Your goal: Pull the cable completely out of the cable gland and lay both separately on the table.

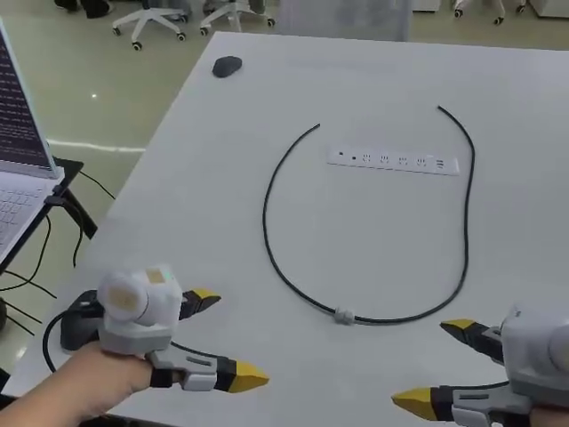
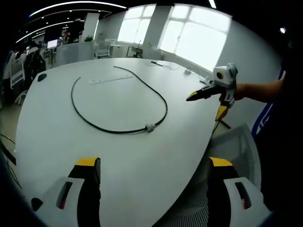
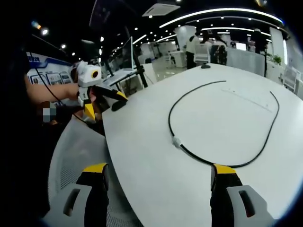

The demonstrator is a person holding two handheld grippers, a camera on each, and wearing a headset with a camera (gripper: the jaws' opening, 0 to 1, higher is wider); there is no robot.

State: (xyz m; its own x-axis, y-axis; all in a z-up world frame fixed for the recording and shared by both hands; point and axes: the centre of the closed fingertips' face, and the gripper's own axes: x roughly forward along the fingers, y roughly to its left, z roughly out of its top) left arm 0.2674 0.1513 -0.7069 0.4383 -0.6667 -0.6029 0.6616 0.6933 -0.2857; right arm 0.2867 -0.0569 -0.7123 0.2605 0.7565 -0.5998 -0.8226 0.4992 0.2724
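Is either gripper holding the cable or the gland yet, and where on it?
Nothing is held. Left gripper and right gripper are open; cable lies on table, gland on it.

a white power strip [image 1: 394, 161] lies flat on the pale table [image 1: 204, 205], sockets facing up. a dark mouse [image 1: 228, 65] sits well apart from it, near the table's far left edge. off the left side an open laptop [image 1: 18, 151] shows lit text, with black wires [image 1: 40, 240] hanging beneath it. white office chairs [image 1: 151, 18] stand on the floor beyond.
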